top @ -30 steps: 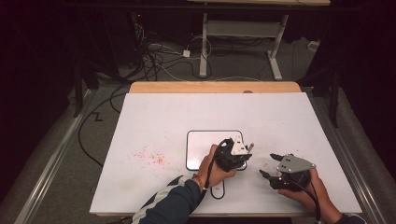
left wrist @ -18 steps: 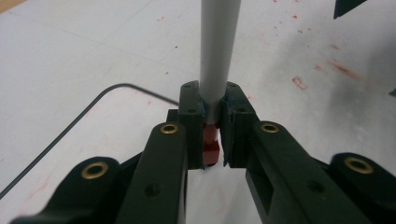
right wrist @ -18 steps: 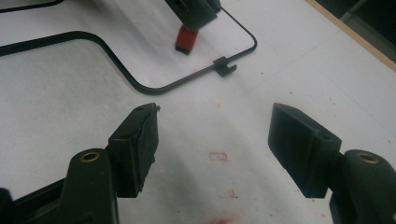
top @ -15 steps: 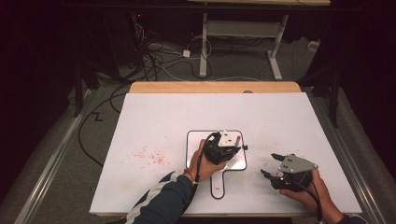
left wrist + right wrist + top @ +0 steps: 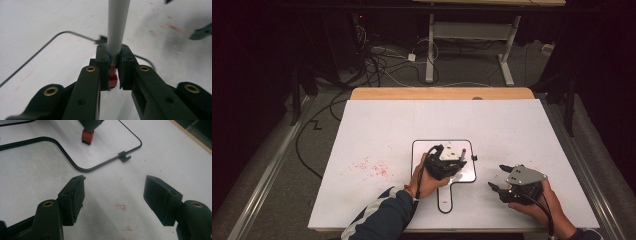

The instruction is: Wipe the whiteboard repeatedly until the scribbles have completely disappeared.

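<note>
A small whiteboard with a black frame and a handle lies near the table's front edge. My left gripper hovers over it, shut on a grey marker whose red end sits between the jaws. In the right gripper view that red end points down at the whiteboard. My right gripper rests on the table to the right of the board. It is open, with bare table between its pads.
Red smudges mark the white table left of the board, and small red marks lie ahead of my right gripper. A black clip sits on the board's frame. Cables and desk legs are on the floor beyond.
My left gripper has shifted a little left with the marker, from the board's right side to over the board. The right gripper has stayed put.
</note>
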Demonstrator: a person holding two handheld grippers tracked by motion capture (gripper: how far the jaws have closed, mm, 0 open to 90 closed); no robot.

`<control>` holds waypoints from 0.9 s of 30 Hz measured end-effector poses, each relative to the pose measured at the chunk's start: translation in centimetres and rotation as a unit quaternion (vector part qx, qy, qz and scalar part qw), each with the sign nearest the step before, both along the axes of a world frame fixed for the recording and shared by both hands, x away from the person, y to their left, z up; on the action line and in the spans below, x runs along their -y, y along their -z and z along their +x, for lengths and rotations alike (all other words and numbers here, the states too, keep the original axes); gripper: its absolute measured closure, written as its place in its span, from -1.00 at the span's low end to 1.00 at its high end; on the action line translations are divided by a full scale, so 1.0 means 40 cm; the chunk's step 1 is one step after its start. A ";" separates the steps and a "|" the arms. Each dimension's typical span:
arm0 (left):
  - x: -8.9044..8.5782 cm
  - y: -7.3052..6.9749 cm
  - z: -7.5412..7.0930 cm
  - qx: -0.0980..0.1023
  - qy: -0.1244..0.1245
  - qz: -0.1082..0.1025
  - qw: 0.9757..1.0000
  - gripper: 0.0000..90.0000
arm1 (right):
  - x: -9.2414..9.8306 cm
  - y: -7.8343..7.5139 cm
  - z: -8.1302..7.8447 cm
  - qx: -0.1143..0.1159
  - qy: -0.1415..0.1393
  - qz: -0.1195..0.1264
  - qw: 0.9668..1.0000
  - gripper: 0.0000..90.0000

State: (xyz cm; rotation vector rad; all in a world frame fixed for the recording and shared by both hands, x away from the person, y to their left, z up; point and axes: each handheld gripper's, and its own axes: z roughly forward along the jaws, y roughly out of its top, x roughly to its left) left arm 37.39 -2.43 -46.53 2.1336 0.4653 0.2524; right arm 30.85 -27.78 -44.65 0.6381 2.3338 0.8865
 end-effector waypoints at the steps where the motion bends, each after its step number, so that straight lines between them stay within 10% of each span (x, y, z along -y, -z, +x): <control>1: 0.010 0.000 -0.006 -0.002 0.008 -0.001 1.000 0.75 | 0.001 0.000 0.001 -0.001 0.002 0.001 1.000 -0.24; 5: 0.016 -0.003 -0.001 0.008 0.014 0.011 1.000 0.75 | 0.005 0.001 0.002 0.000 0.000 -0.001 1.000 -0.24; 12: -0.079 -0.005 0.054 0.018 -0.056 0.028 0.998 0.75 | 0.017 -0.003 -0.003 0.004 0.008 0.001 1.000 -0.24; 15: -0.112 -0.004 0.078 -0.007 -0.075 0.012 0.997 0.75 | 0.014 -0.002 -0.005 0.003 0.010 0.000 1.000 -0.24; 27: -0.043 -0.006 0.009 0.016 -0.015 0.028 0.999 0.75 | 0.000 0.001 -0.001 0.003 0.004 -0.007 1.000 -0.25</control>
